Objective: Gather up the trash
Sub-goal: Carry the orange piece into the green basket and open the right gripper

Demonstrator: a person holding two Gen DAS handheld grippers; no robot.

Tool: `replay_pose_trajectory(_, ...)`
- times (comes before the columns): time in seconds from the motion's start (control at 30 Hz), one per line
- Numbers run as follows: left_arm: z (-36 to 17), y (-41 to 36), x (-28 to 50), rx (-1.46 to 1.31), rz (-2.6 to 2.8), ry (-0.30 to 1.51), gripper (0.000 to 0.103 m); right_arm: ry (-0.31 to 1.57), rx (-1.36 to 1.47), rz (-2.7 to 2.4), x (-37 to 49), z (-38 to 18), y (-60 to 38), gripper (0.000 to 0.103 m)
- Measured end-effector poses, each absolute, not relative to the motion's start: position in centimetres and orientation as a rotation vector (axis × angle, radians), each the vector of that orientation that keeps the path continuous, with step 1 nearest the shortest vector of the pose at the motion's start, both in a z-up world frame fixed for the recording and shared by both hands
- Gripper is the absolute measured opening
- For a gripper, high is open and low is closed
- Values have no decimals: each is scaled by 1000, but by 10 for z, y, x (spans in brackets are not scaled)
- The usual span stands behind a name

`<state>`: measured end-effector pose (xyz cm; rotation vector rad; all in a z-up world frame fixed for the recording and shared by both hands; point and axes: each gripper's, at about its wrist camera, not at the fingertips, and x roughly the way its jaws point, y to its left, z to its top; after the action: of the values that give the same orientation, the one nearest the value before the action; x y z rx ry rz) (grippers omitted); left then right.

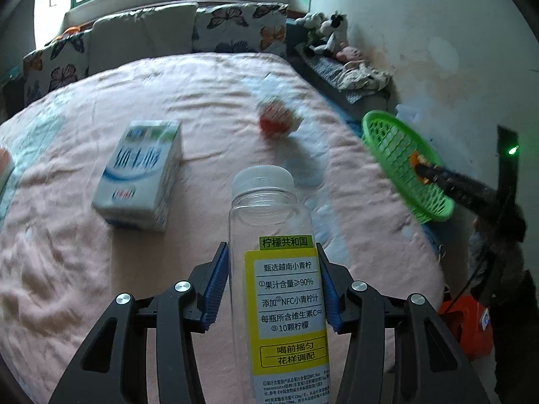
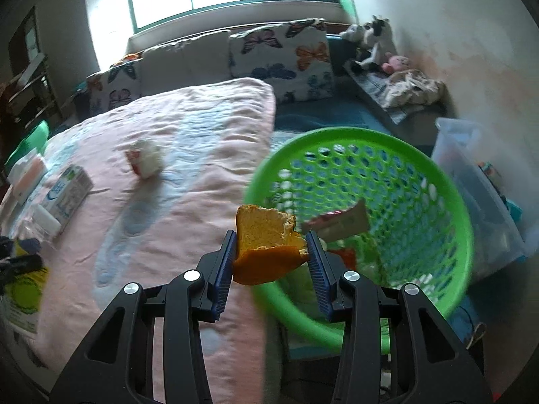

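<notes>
bed (image 1: 101, 269): carton (image 1: 139, 171) lies left of the crumpled wrapper (image 1: 278, 121), well apart | bottle (image 1: 276, 269) in front of both, between the left gripper (image 1: 273, 262) fingers | basket (image 2: 421, 202) off the bed's right edge (wrappers inside) | peel (image 2: 266, 245) in the right gripper (image 2: 271, 245), at basket's near-left rim | cushions (image 2: 279, 54) behind bed

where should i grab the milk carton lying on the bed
Take the milk carton across its two long narrow sides, coming down from above. It lies flat on the pink blanket with its broad printed face up, so those sides are the span the fingers can straddle. It has bare blanket on both sides, apart from the crumpled wrapper.
</notes>
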<state>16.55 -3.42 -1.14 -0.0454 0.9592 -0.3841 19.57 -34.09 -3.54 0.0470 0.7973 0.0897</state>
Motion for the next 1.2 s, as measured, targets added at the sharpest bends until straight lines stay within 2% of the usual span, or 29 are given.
replay_pose_trajectory(0.3,28,-84,180,-31,-499,865,47,815,73,13,201,-43,-378,45)
replay_pose_trajectory(0.37,34,-95,184,-26,-514,852,47,819,85,5,201,-44,-386,46)
replay_pose_trajectory(0.43,41,-108,191,-25,-536,842,47,808,93,-5,199,-42,-392,54)
replay_pose_trajectory(0.6,52,-141,205,-23,-589,828,47,790,111,-14,192,-36,-406,55)
replay_pose_trajectory(0.9,57,-206,226,-2,-674,829,47,738,133,-38,164,-25,-429,55)
replay_pose_trajectory(1.2,37,-275,253,20,-735,875,47,709,174,-81,139,-24,-459,56)
